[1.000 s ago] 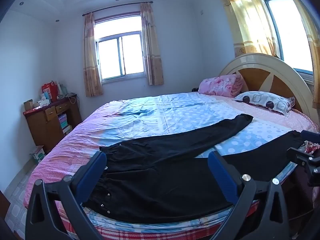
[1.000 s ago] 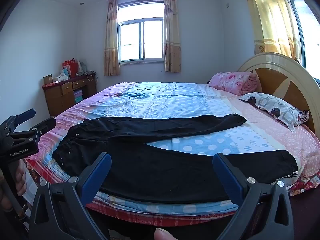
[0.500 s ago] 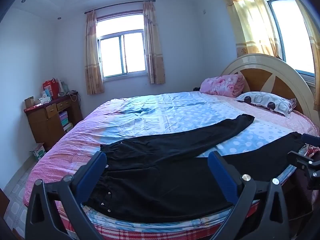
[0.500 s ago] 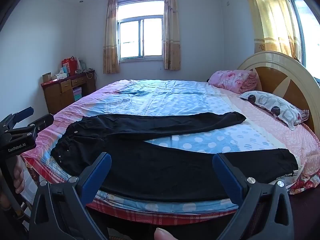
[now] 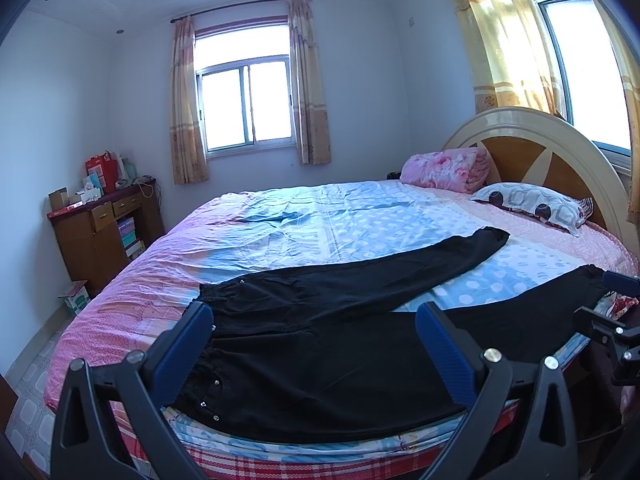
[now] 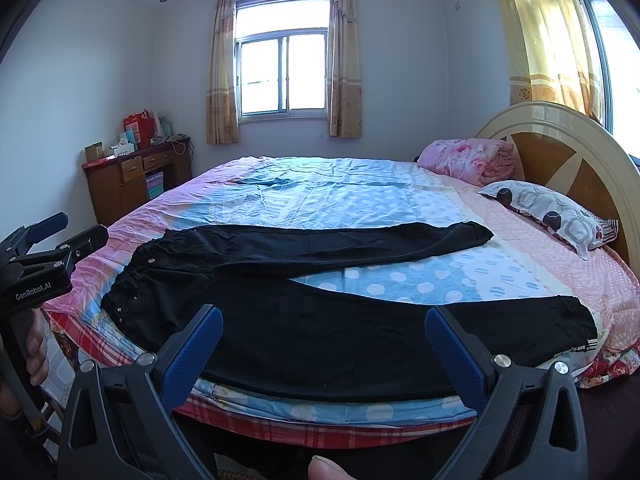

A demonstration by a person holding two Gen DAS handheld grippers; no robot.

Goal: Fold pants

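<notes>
Your left gripper (image 5: 314, 344) and your right gripper (image 6: 324, 344) both hover in front of the near edge of the bed, with blue-padded fingers spread wide and nothing between them. The black fabric pants (image 6: 320, 304) lie flat on the round bed with the pink and blue dotted sheet (image 6: 340, 200), close to you. I judge the step in hand is the first fold, one leg onto the other. To do it well, take the near leg at two places, near the waist and near the hem, lift both together, and lay it evenly on the far leg so the seams meet.

The long axis of the pants goes across your view. The waistband (image 6: 124, 292) points to your left, and the two hems point to your right, toward the wooden headboard (image 6: 560, 148). The legs open like a V.
</notes>
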